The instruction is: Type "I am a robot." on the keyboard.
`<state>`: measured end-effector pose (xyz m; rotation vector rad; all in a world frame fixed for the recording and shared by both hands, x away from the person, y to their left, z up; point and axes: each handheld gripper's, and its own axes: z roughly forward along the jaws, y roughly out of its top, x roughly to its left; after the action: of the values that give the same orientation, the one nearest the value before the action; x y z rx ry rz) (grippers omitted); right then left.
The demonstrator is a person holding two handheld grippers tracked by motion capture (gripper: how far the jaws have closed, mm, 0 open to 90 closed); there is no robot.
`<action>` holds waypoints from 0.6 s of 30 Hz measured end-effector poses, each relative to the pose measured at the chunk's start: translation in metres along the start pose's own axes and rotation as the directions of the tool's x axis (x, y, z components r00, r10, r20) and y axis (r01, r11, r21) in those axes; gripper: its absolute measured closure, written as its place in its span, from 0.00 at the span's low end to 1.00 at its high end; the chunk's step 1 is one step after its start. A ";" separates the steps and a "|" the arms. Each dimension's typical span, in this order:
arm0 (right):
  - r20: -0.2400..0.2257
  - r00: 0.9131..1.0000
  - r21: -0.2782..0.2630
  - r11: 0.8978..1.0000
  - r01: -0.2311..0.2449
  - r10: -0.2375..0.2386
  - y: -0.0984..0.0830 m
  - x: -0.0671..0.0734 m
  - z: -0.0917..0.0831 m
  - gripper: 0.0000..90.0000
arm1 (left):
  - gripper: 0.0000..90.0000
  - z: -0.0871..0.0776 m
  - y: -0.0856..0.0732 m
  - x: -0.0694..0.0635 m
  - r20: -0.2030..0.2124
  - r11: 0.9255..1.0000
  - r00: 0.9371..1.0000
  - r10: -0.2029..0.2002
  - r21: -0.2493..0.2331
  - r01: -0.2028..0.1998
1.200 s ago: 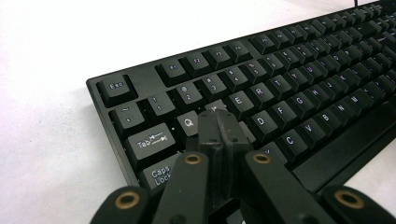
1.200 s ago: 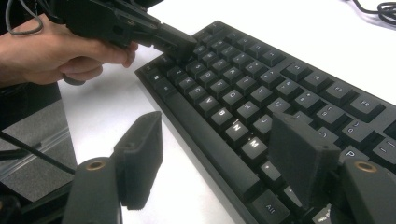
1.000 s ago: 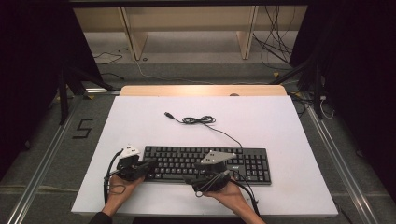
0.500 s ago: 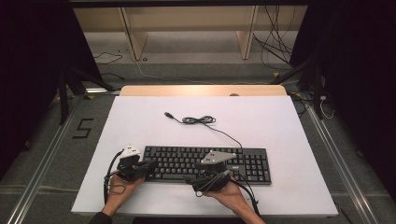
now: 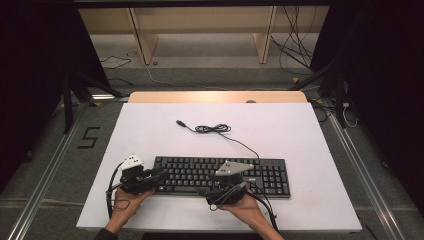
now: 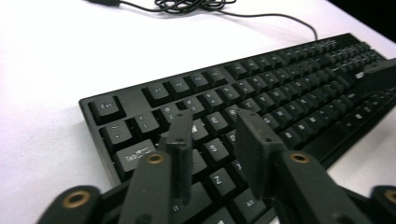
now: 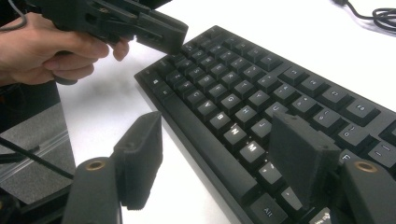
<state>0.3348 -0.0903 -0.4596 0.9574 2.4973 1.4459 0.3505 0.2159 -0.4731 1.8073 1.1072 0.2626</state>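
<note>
Black keys fill one keyboard [image 5: 222,175] lying along the near edge of the white tabletop [image 5: 300,130], its single cable [image 5: 215,129] coiled toward the middle. Two grippers work it. The left gripper [image 6: 212,135] hangs over the keyboard's left end, its fingers [image 6: 180,140] having just been opening, apart with nothing between them. The right gripper [image 7: 224,144] has fingers wide apart, straddling the front edge near the space bar. Both forearms are cut off at the near edge.
</note>
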 end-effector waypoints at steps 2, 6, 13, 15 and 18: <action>0.000 1.000 0.002 1.000 0.001 -0.001 0.000 0.000 0.001 0.40 | 0.66 -0.002 0.000 -0.001 0.005 1.000 1.000 -0.007 -0.012 0.007; 0.001 1.000 0.002 1.000 0.002 -0.002 0.000 0.000 0.002 0.40 | 0.56 -0.004 0.000 -0.003 0.013 1.000 1.000 -0.015 -0.021 0.015; -0.004 1.000 0.004 1.000 0.006 -0.006 0.000 0.001 0.004 0.40 | 0.44 -0.009 0.000 -0.006 0.037 0.998 0.999 -0.016 -0.060 0.018; -0.006 1.000 0.002 1.000 0.004 -0.004 0.000 0.002 0.005 0.40 | 0.42 -0.010 0.000 -0.007 0.045 0.998 0.999 -0.014 -0.067 0.017; -0.010 1.000 0.001 1.000 0.006 -0.006 0.000 0.001 0.005 0.41 | 0.38 -0.012 0.000 -0.009 0.050 0.997 0.999 -0.005 -0.079 0.009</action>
<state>0.3358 -0.0856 -0.4623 0.9451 2.5062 1.4509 0.3383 0.2157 -0.4644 1.7306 1.0536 0.2525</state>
